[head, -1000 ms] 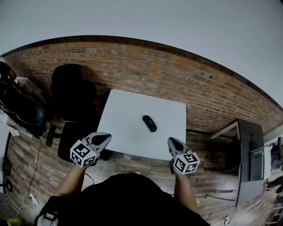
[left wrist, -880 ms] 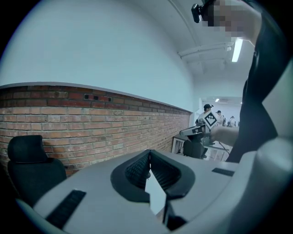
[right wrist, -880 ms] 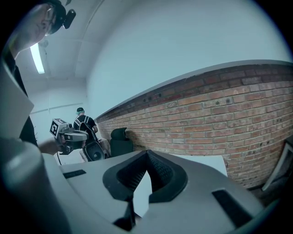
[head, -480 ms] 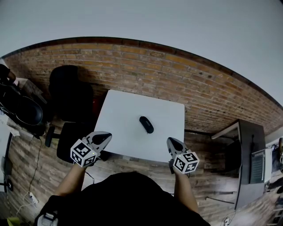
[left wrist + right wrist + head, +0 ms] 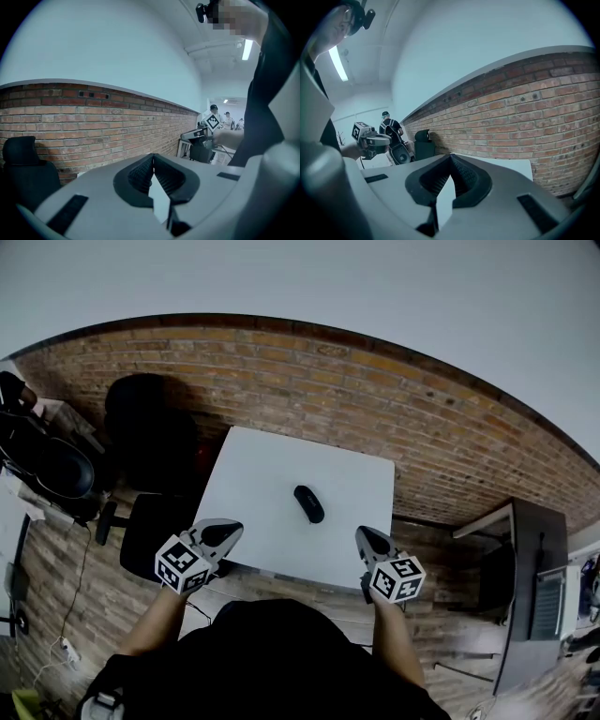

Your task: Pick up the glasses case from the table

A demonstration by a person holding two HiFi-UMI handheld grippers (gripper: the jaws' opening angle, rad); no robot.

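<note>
Head view showed my left tool [image 5: 223, 532], jaws together and empty, edged closer to the tabletop's [image 5: 262, 474] near edge. The glasses case [image 5: 308, 503] lay untouched mid-tabletop, well ahead. My right tool [image 5: 367, 538], likewise closed, had advanced too. I judged the approach barely begun.

Tabletop [image 5: 253, 484]: white and flat, with four corners. Its far edge sits close to the brick wall [image 5: 375, 418].
On the tabletop: a glasses case [image 5: 308, 503].
Glasses case: dark, small and long with round ends. It lies flat near the middle of the tabletop and is turned a little slantwise.
Under the tabletop: a floor [image 5: 441, 549] of brown wood planks.
</note>
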